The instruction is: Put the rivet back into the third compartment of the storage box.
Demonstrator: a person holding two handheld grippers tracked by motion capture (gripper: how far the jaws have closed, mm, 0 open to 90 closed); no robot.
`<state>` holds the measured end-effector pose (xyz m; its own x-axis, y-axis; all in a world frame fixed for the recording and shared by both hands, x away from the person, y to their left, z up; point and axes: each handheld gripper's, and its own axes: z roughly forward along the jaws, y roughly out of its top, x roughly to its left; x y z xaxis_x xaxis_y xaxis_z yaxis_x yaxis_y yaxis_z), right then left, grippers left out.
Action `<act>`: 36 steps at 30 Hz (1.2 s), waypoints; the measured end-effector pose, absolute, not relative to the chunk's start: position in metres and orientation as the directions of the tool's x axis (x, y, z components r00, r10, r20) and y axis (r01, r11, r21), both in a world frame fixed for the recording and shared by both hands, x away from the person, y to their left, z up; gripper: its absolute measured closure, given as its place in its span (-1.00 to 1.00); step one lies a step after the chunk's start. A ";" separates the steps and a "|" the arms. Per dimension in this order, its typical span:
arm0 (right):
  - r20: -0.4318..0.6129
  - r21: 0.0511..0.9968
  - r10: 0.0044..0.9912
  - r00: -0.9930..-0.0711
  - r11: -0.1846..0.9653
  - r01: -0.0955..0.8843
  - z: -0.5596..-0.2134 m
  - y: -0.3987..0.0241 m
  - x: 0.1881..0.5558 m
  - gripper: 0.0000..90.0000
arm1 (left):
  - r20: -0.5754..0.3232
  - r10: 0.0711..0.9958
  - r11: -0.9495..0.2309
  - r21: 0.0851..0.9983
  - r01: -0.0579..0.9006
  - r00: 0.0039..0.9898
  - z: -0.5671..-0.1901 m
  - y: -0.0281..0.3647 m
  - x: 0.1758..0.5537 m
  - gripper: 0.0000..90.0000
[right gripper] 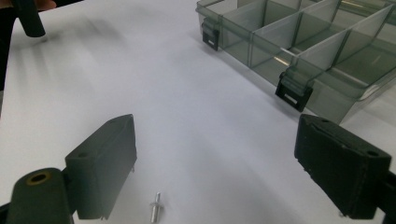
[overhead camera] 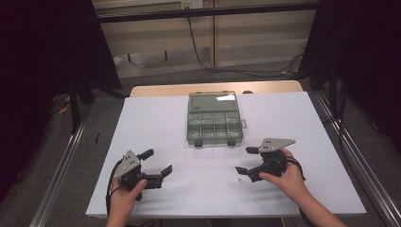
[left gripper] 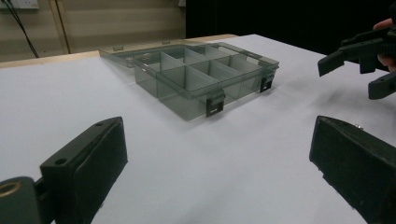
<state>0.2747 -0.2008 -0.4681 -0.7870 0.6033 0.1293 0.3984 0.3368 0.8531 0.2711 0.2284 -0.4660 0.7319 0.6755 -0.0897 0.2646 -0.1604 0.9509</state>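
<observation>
Small metal pin (right gripper: 155, 210) lies loose on the white table (overhead camera: 156, 127), between the wide-apart jaws of the right gripper (right gripper: 215, 172), not yet pinched. Open compartment box (overhead camera: 213, 124) sits beyond, seemingly empty. Left gripper (overhead camera: 158, 163) idles, jaws spread; pick-up and drop-in remain.

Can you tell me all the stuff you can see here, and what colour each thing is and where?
compartment box: one, clear grey, lid open, middle of the table toward the far side
small metal pin: one, silver, on the table between the right tool's jaws
table: one, white top
cables: a few, black, on the floor beyond the table
left tool: one, black, open, near left
right tool: one, black, open, near right
</observation>
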 end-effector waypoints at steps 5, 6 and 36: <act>0.127 0.848 0.587 -0.800 0.355 0.395 -0.472 -0.201 0.267 -0.69 | -0.091 0.670 -0.158 0.952 0.261 0.736 -0.466 0.228 0.271 -0.91; 0.130 0.847 0.586 -0.800 0.353 0.397 -0.472 -0.201 0.265 -0.68 | -0.090 0.671 -0.160 0.952 0.262 0.736 -0.466 0.228 0.271 -0.91; 0.146 0.771 0.514 -0.846 0.477 0.423 -0.482 -0.193 0.253 0.59 | -0.080 0.674 -0.170 0.950 0.260 0.735 -0.466 0.228 0.271 -0.91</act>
